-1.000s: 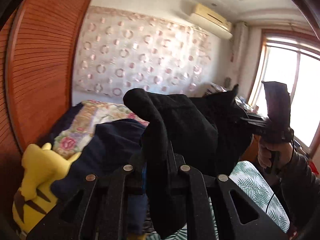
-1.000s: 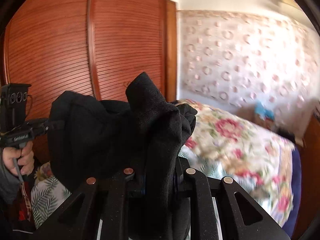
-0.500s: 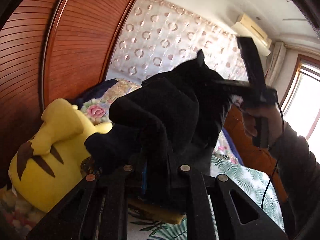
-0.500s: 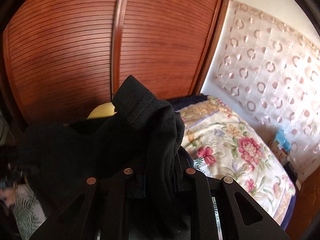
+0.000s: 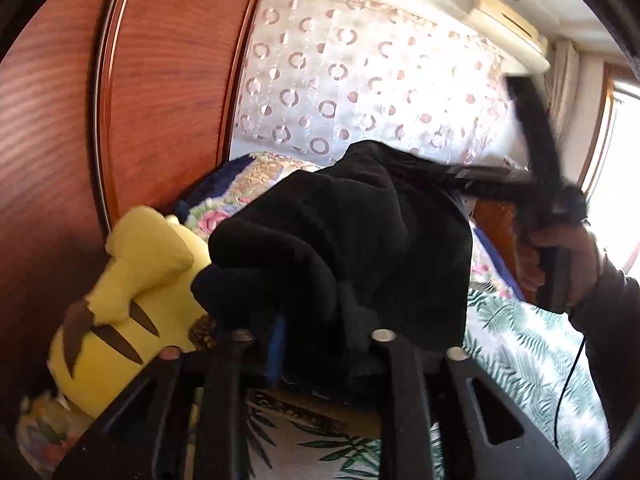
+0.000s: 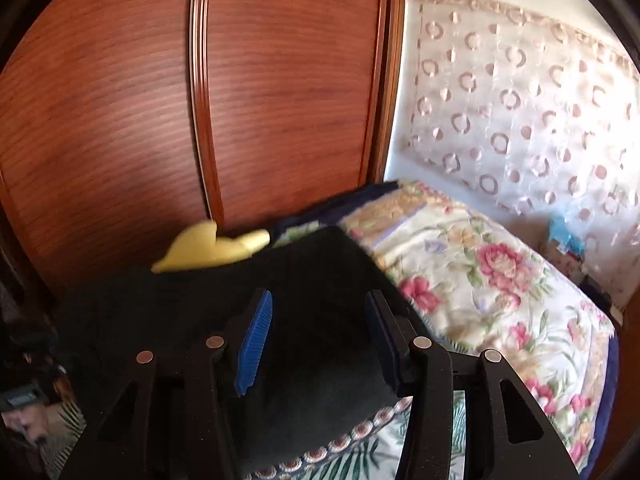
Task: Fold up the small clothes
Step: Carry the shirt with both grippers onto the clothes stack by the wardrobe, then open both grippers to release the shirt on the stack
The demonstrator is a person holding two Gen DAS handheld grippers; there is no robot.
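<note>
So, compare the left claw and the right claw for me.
Left claw: black garment bunched high between its fingers, one blue pad showing. Right claw: both blue pads bare, garment lying smooth below them. Shared: both jaws are opening, over the same garment.

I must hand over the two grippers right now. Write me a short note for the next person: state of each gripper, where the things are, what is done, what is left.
Right gripper: jaws opening, blue pads clear of the black garment, which lies between them on the bed.
Left gripper: jaws opening, the black garment bunched between them; whether it is free yet cannot be told.
Yellow plush toy sits just beside the garment, against the wooden wardrobe.
Done: the garment is brought down onto the bed.
Left: pull both grippers out, check the fold, smooth it flat.
</note>
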